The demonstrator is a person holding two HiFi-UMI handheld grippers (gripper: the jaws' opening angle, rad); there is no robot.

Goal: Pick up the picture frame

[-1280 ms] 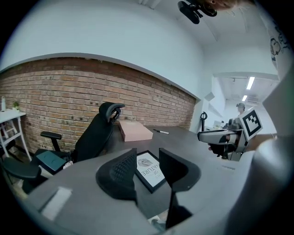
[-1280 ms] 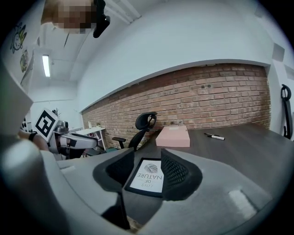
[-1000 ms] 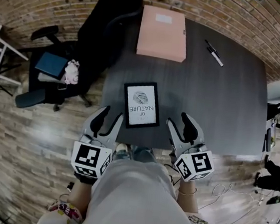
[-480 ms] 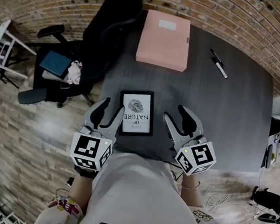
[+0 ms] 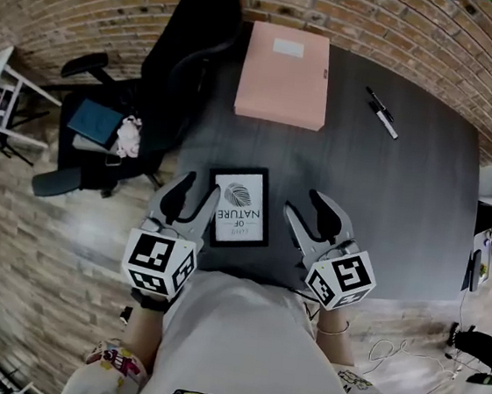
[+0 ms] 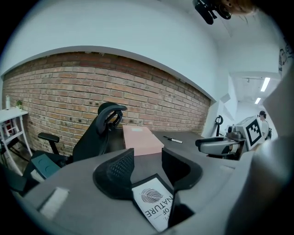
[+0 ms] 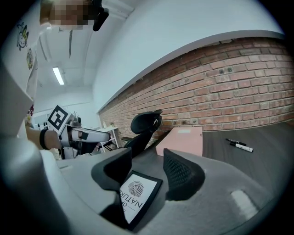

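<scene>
Two tools are held wide apart and empty: the left tool [image 5: 195,196], whose jaws have just been opening with nothing between them, and the right tool [image 5: 305,205], equally spread. The picture frame [image 5: 240,207] is seen lying flat on the dark tabletop [image 5: 388,190], near its front edge, between the two tools and just beside each. No grasp has been made yet, it is judged. The closing on a frame edge, the grip and the lift are all left to be done.
</scene>
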